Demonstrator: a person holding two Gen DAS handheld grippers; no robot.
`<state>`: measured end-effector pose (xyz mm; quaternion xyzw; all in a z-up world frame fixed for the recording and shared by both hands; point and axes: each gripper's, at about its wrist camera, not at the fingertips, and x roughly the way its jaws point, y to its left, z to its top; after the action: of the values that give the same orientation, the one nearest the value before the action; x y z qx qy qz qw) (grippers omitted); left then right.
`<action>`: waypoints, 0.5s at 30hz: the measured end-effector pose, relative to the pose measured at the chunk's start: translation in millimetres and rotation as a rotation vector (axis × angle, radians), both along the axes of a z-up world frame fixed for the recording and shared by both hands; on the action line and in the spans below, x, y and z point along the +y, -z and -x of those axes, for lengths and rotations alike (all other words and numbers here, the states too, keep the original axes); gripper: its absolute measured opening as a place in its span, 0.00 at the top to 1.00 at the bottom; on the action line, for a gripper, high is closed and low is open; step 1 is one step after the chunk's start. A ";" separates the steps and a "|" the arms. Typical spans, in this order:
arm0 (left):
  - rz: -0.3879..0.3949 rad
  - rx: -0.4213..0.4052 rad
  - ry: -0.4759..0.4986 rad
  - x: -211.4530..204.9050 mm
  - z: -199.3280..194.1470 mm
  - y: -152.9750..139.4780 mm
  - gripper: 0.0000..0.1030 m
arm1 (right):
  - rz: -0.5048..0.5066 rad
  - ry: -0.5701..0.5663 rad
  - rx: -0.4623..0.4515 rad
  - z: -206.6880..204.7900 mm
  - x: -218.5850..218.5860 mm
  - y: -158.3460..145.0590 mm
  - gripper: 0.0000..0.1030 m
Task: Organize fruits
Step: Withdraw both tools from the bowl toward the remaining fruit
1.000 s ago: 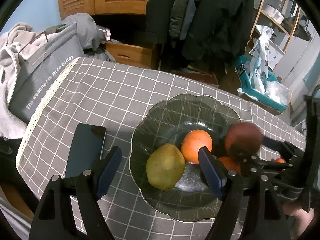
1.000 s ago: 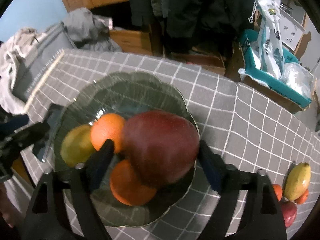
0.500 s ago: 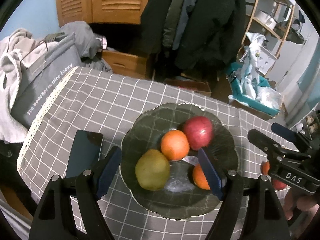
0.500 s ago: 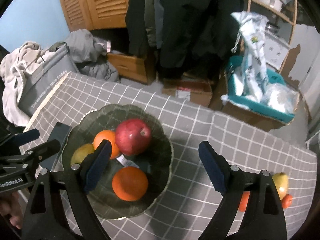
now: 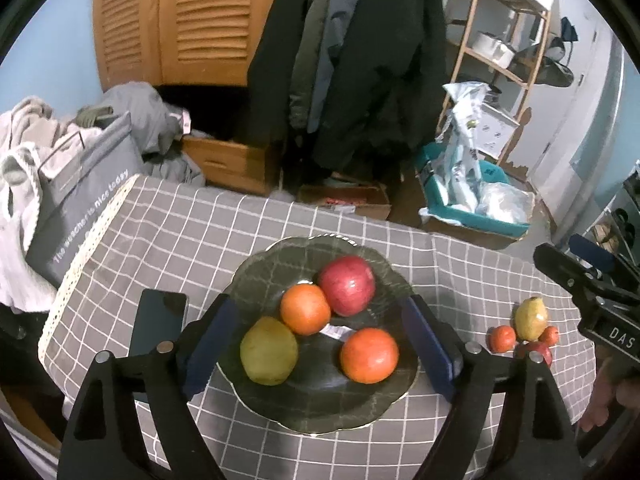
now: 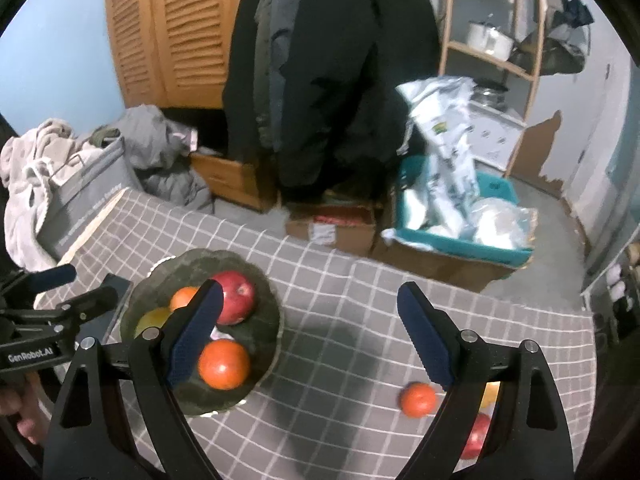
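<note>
1. I found the dark scalloped bowl (image 5: 256,276) on the checked tablecloth (image 5: 168,240); all positions below are given from it.
2. Inside the bowl lay a red apple (image 5: 347,285) toward the far rim, one orange (image 5: 305,309) touching it, a second orange (image 5: 369,355) at the near right and a green pear (image 5: 269,350) at the near left.
3. The left gripper (image 5: 316,344) hovered above the bowl, released; its jaws had just been opening and gripped nothing.
4. The right gripper (image 6: 308,336) hung right of the bowl, spread wide and empty, in my judgement free to fetch more.
5. Well right of the bowl sat the unsorted cluster: a small orange fruit (image 6: 418,399), a yellow pear (image 5: 531,318) and a red fruit (image 6: 476,434). I judged the task partly done.
6. A dark phone (image 5: 160,326) lay flat just left of the bowl, clear of the working path.
</note>
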<state>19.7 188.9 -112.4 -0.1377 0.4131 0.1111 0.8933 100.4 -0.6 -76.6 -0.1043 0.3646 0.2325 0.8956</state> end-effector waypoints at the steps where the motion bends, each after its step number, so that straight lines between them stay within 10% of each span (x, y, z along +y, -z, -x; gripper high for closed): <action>1: -0.003 -0.006 0.006 -3.3 0.2 -3.3 0.16 | 0.000 0.007 -0.010 1.6 -4.5 -3.6 0.14; 15: -0.060 -0.086 0.097 -53.9 4.3 -42.7 0.09 | -0.072 0.076 -0.110 27.5 -74.7 -48.0 0.14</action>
<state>15.4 135.0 -69.7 -0.0954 0.3771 0.0740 0.9183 72.9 -75.3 -28.7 -0.0708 0.3098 0.2053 0.9257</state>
